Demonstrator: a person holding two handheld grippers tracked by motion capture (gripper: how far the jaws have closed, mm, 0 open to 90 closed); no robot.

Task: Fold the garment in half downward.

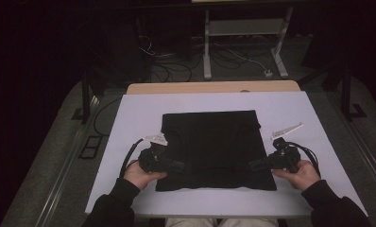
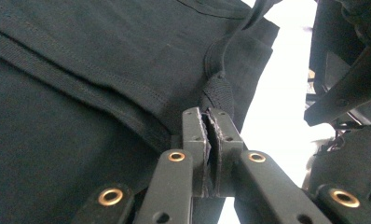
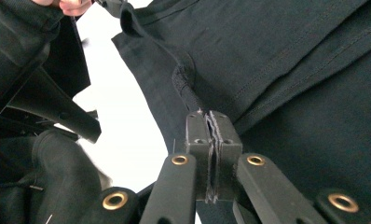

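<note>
A black folded garment (image 1: 213,146) lies flat in the middle of the white table top (image 1: 129,123). My left gripper (image 1: 179,166) reaches in from the garment's near left edge, and my right gripper (image 1: 253,165) comes in from its near right edge. In the left gripper view the left gripper (image 2: 208,114) is shut on a bunched fold of the black garment (image 2: 81,70). Seen from the right gripper view, the right gripper (image 3: 207,116) pinches a ridge of the same garment (image 3: 291,56), jaws pressed together on the cloth.
The table's wooden far edge (image 1: 214,87) shows behind the white top. Beyond it stand a white metal frame (image 1: 245,33) and loose cables (image 1: 172,66) on the floor. A dark stand (image 1: 87,94) is at the table's left. White margin surrounds the garment.
</note>
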